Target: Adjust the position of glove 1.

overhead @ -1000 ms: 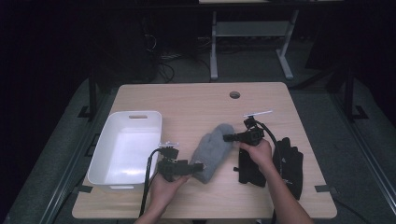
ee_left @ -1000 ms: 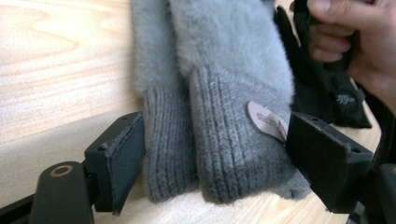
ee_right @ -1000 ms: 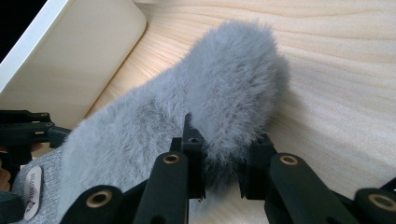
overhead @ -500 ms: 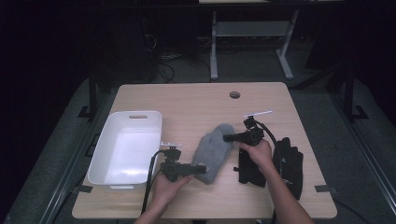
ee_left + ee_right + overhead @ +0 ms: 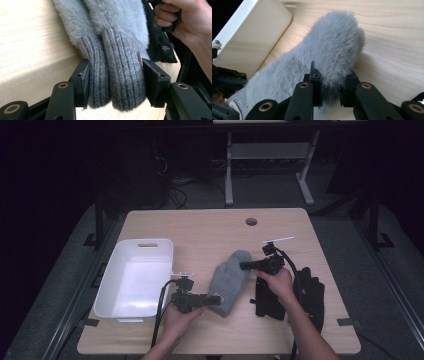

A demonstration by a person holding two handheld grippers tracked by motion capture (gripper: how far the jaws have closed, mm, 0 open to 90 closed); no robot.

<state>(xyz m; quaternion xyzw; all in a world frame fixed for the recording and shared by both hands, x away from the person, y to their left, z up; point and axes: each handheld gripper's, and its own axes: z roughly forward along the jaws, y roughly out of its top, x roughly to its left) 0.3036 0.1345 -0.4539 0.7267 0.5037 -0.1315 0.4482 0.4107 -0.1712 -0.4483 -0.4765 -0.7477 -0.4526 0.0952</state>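
A pair of grey fuzzy mittens (image 5: pixel 230 280) lies in the middle of the wooden table (image 5: pixel 200 235), knitted cuffs toward the person. My left gripper (image 5: pixel 216 299) has just been closing its jaws, and its pads (image 5: pixel 82 77) now press the two knitted cuffs (image 5: pixel 115 80) from both sides. My right gripper (image 5: pixel 243 266) is shut on the fluffy edge of the mitten (image 5: pixel 332 42) near its thumb; its jaws pinch the fur (image 5: pixel 330 82).
A white plastic bin (image 5: pixel 135 277) stands at the left, close to the left hand. Black gloves (image 5: pixel 310 292) lie on the table under and right of the right hand. A round cable hole (image 5: pixel 251 221) sits at the far edge.
The left gripper's jaws have drawn in around the mitten cuffs. Both hands and the mittens stay in place.
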